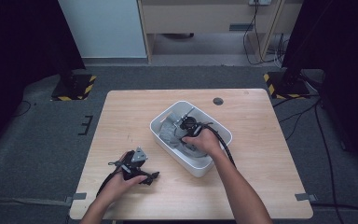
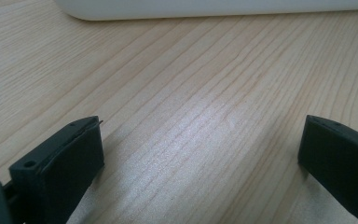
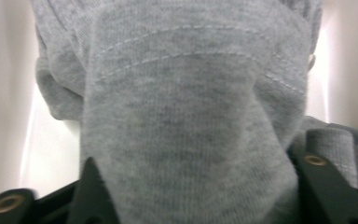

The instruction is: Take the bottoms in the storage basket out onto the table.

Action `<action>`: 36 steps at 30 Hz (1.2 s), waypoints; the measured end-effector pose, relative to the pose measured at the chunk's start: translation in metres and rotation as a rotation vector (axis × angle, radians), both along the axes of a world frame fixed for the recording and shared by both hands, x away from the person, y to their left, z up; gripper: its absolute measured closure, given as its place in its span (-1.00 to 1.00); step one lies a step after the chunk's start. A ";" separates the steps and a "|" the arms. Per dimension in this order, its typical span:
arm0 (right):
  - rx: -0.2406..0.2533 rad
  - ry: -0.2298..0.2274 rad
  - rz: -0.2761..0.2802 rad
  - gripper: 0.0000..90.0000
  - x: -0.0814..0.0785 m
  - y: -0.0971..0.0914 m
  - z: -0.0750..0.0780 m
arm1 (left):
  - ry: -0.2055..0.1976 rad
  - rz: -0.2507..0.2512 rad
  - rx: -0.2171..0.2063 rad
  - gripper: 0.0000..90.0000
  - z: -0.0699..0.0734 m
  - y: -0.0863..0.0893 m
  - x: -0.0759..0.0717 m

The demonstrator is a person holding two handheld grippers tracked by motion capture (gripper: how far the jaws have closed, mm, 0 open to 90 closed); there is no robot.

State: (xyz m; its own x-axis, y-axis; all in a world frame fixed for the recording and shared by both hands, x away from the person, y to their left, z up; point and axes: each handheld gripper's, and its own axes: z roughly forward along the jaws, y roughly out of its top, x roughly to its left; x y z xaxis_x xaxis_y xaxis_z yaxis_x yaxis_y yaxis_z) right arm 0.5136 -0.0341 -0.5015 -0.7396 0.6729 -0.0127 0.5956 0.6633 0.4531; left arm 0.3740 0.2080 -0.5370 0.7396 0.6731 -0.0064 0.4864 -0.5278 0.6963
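The white bin [image 1: 193,164] sits on the wooden table [image 1: 261,186], and the grey cloth [image 1: 168,130] lies bunched inside it. The right gripper [image 1: 186,125] reaches down into the bin, its jaws clamped on a thick fold of the grey cloth [image 3: 182,130] that bulges between them. The left gripper [image 1: 140,170] rests on the table just in front of the bin's near-left wall, its jaws spread wide over bare wood, with the bin's rim [image 2: 214,7] just beyond them.

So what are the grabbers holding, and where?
Right gripper pinches a fold of grey cloth in the white bin. Left gripper holds nothing.
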 end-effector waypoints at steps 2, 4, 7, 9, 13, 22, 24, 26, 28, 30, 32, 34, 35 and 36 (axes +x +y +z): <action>0.004 0.001 0.001 0.19 0.000 0.000 0.001 | 0.000 0.000 0.000 -1.00 0.000 0.000 0.000; 0.017 -0.007 0.006 0.27 -0.001 -0.003 0.005 | 0.000 -0.001 0.000 -1.00 0.000 0.000 0.000; 0.034 -0.023 -0.007 0.30 -0.003 -0.006 0.012 | 0.000 -0.002 0.001 -1.00 0.000 0.000 0.000; 0.050 -0.039 -0.005 0.31 -0.004 -0.010 0.017 | 0.000 -0.001 -0.002 -1.00 0.000 0.000 0.000; 0.094 -0.059 -0.012 0.32 -0.007 -0.014 0.028 | 0.000 -0.001 -0.001 -1.00 0.000 0.000 0.000; 0.150 -0.121 0.009 0.32 -0.012 -0.022 0.049 | 0.000 -0.001 -0.001 -1.00 0.000 0.000 0.000; 0.167 -0.130 0.003 0.32 -0.013 -0.024 0.052 | 0.000 -0.001 -0.001 -1.00 0.000 0.000 0.000; 0.176 -0.141 0.001 0.32 -0.013 -0.026 0.056 | 0.000 -0.001 0.001 -1.00 0.000 0.000 0.000; 0.196 -0.150 0.003 0.32 -0.015 -0.028 0.060 | 0.000 -0.001 0.000 -1.00 0.000 0.000 0.000; 0.218 -0.161 0.000 0.32 -0.016 -0.029 0.065 | 0.000 -0.001 0.001 -1.00 0.000 0.000 0.000; 0.244 -0.182 -0.003 0.32 -0.017 -0.032 0.070 | 0.000 -0.001 0.001 -1.00 0.000 0.000 0.000; 0.249 -0.187 -0.006 0.32 -0.017 -0.033 0.071 | 0.000 -0.001 0.001 -1.00 0.000 0.000 0.000; 0.254 -0.191 -0.010 0.32 -0.017 -0.034 0.072 | 0.000 0.000 0.000 -1.00 0.000 0.000 0.000; 0.259 -0.193 -0.014 0.32 -0.017 -0.035 0.073 | 0.000 -0.001 -0.001 -1.00 0.000 0.000 0.000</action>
